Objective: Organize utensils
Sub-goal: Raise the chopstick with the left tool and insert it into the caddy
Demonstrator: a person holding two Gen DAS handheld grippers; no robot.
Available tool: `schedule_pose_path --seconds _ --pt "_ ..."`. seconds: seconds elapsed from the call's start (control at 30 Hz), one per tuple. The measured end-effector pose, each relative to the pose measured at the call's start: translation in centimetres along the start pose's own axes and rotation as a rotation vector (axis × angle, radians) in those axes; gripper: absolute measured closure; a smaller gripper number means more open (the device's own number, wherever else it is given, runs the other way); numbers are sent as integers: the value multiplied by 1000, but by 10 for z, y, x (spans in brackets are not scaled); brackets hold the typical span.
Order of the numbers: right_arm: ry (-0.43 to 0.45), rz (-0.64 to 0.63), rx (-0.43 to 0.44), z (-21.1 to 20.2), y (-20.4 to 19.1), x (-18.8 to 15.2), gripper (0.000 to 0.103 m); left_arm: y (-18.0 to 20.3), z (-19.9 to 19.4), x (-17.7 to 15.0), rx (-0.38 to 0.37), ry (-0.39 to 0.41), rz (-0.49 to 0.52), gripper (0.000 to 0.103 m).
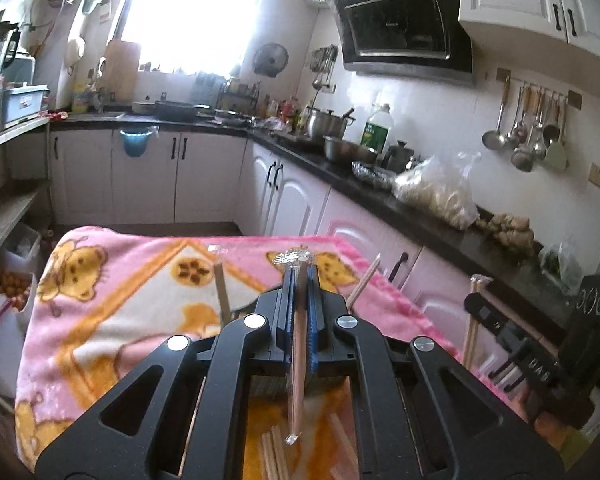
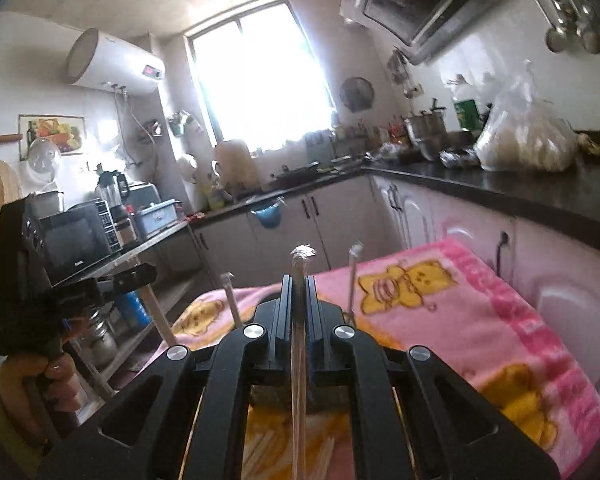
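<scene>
In the left wrist view, the left gripper has its fingers pressed narrow together, clamped on a wrapped chopstick pair that runs lengthwise between them. The pale wooden sticks sit in a clear plastic sleeve; its crinkled end pokes out past the fingertips and the other end hangs back under the gripper body. Two more sticks show slanting on either side of the fingers, though whether they are real or mirrored I cannot tell. Below lies a pink blanket printed with yellow bears, spread over the table, and a loose pile of chopsticks lies on it under the gripper. At the right edge the right gripper appears, with a wrapped stick beside it. In the right wrist view, the right gripper likewise has its fingers closed narrowly on another wrapped chopstick pair, the clear sleeve glinting and its twisted tip standing above the fingertips. The pile of chopsticks rests on the blanket beneath. At the left, a hand grips the handle of the left gripper, held above the table's near edge.
</scene>
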State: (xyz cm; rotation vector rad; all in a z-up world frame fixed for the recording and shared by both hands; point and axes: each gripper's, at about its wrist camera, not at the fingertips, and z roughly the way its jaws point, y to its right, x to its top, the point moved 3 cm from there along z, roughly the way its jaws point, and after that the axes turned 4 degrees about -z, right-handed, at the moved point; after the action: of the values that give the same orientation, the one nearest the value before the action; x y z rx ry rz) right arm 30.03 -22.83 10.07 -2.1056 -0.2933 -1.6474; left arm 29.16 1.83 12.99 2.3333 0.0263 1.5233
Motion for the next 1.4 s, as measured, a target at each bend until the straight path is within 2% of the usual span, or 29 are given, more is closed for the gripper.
schedule_pose_path --seconds 0.37,0.6,0.9,1.2,1.4 --pt "83 -32 -37 53 3 29 97 6 14 43 -31 74 -9 102" --pt "123 -28 -61 79 8 39 97 1 35 54 -32 85 -41 102" --pt "182 3 -114 99 24 47 97 -15 72 37 -25 55 -102 102" --pt "258 35 -194 114 42 43 97 -14 87 19 6 58 -62 102" --pt "277 22 -202 124 41 33 97 -22 95 4 7 37 -74 102"
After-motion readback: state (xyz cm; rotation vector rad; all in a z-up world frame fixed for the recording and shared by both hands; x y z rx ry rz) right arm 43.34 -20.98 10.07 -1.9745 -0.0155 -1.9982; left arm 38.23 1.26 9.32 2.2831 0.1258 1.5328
